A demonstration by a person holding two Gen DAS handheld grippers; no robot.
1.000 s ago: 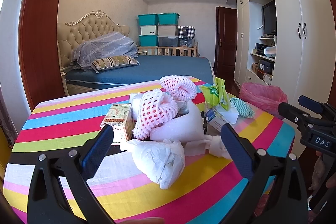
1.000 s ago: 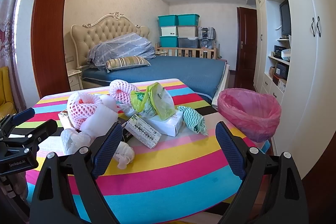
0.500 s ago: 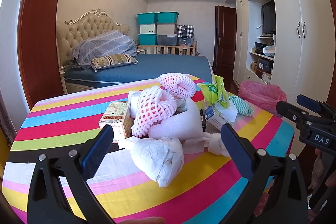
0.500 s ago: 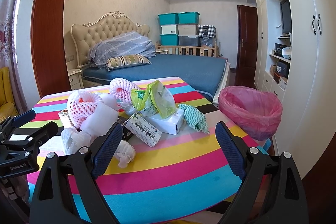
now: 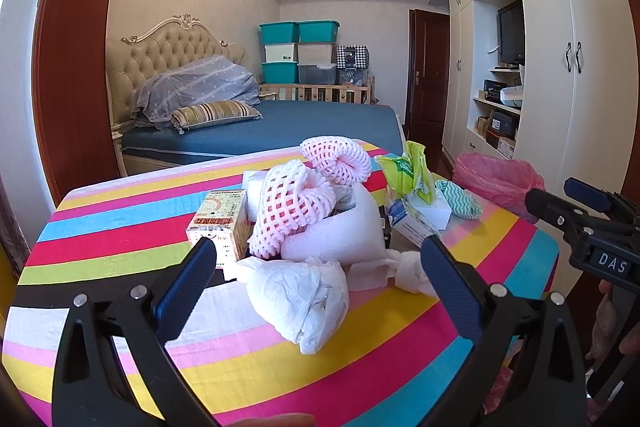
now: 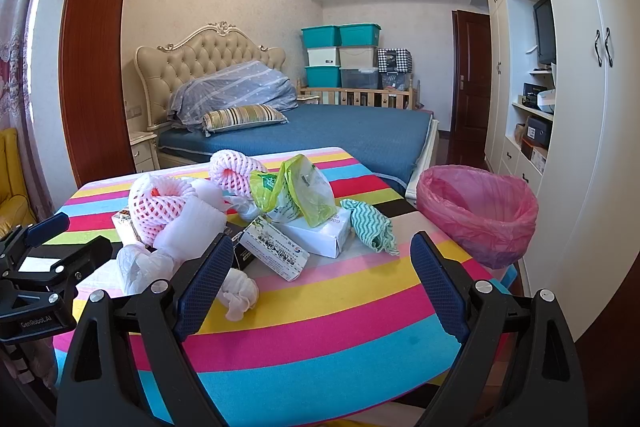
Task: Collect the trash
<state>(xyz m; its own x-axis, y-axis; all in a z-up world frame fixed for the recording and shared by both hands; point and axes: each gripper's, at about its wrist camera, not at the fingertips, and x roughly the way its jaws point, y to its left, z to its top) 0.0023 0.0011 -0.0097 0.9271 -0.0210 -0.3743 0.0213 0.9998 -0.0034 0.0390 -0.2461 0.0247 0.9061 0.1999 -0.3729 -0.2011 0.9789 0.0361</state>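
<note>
White crumpled bag (image 5: pixel 296 297) betw. open left hand-held gripper (image 5: pixel 316 285) fingers.

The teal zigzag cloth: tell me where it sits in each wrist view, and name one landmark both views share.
Left wrist view: the teal zigzag cloth lies right of centre, behind the white box, near the table's far right edge.
Right wrist view: the cloth lies at centre, draped off the white box's right end.
Shared landmark: the bin with the pink bag, just right of the cloth in both.
</note>
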